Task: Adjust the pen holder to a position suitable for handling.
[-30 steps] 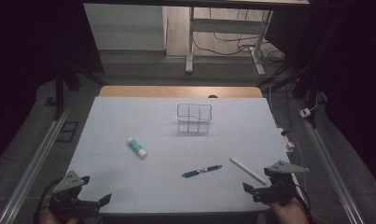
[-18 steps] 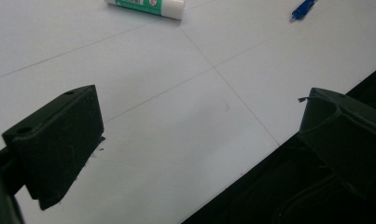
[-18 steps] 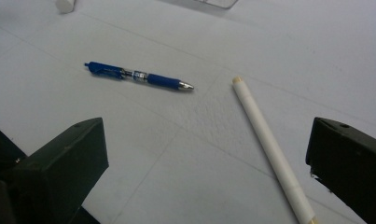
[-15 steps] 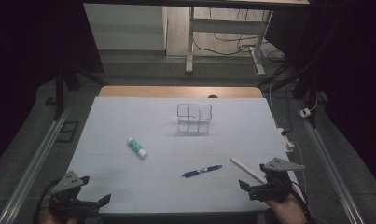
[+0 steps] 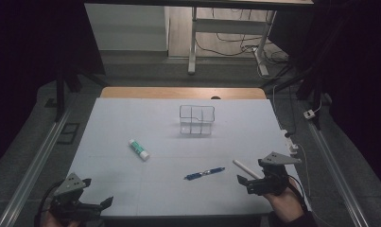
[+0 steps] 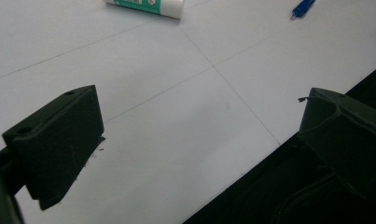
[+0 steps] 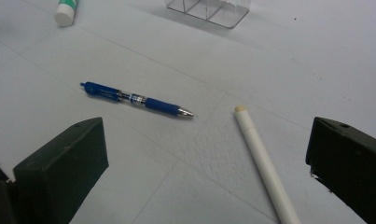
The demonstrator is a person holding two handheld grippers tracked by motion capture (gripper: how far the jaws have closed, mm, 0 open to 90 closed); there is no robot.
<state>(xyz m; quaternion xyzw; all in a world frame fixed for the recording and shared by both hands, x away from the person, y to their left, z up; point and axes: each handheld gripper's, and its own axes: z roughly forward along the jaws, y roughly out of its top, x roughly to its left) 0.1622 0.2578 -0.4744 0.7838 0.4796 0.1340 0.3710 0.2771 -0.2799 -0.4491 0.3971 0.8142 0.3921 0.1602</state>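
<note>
Hiding white pen's (image 5: 244,168) near end: right gripper (image 5: 248,182), jaws apart.

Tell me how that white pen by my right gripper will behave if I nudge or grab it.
The white pen looks round and smooth, with no clip that I can see, so a sideways nudge would probably roll it across the table. It looks slim and stiff, likely light. The right gripper is open near it; closing across the barrel seems safest, though it may slip.
</note>
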